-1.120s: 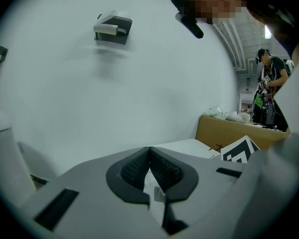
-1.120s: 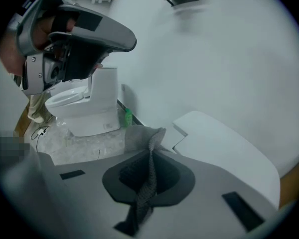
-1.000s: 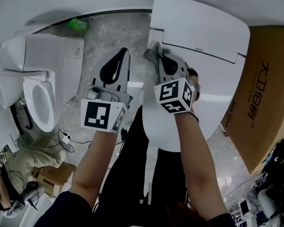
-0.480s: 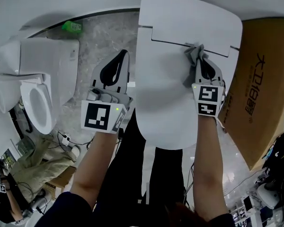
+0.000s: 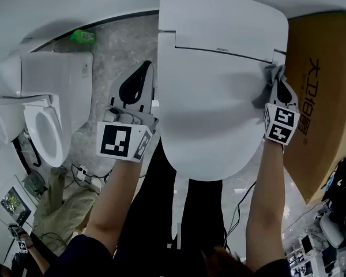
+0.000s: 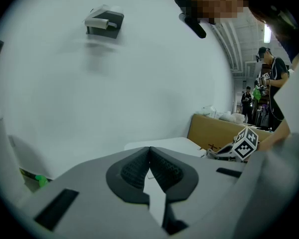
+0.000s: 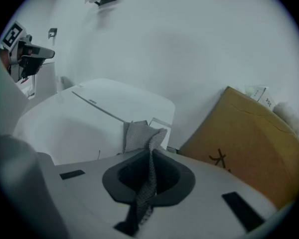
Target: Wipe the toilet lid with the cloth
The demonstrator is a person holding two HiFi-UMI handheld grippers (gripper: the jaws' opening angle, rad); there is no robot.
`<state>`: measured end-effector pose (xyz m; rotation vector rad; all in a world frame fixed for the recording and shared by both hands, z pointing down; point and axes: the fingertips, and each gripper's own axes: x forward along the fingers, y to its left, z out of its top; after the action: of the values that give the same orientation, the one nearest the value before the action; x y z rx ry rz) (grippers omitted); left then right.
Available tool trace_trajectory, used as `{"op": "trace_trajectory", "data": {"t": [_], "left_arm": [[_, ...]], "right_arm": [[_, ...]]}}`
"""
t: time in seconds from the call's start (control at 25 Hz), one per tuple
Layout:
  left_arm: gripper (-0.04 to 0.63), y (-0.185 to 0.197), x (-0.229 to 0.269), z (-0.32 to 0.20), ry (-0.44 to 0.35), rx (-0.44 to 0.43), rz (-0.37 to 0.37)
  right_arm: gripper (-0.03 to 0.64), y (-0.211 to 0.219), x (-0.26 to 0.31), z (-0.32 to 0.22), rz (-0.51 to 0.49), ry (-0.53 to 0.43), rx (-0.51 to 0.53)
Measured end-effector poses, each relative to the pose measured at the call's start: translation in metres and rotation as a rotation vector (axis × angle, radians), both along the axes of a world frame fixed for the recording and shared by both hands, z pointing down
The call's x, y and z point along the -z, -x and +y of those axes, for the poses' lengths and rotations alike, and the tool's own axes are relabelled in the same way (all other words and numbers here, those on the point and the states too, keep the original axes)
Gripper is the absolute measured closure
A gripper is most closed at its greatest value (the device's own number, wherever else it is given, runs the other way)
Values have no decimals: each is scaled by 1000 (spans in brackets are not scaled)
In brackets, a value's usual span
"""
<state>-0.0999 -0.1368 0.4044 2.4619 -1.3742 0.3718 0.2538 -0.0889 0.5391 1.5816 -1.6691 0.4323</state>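
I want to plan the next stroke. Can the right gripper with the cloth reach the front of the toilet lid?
Probably yes: the right gripper, shut on the cloth, sits at the right edge of the toilet lid, whose front part looks bare.

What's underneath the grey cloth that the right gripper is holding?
The right rear edge of the white toilet lid, beside the cardboard box. The cloth, pinched by the right gripper, covers that patch, so its surface can't be seen.
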Motion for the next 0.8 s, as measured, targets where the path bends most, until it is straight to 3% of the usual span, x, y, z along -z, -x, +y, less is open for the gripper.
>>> {"op": "trace_trajectory", "data": {"t": [0.16, 0.32, 0.56, 0.8], "left_arm": [[580, 1, 1, 1, -4, 0, 0], [580, 6, -2, 2, -4, 10, 2], [580, 12, -6, 4, 2, 28, 10], [580, 24, -4, 2, -8, 39, 4]], "right_arm": [[592, -14, -1, 10, 0, 1, -88], [592, 3, -1, 15, -29, -2, -123], [592, 72, 0, 15, -64, 8, -8], [592, 169, 3, -2, -137, 2, 157]]}}
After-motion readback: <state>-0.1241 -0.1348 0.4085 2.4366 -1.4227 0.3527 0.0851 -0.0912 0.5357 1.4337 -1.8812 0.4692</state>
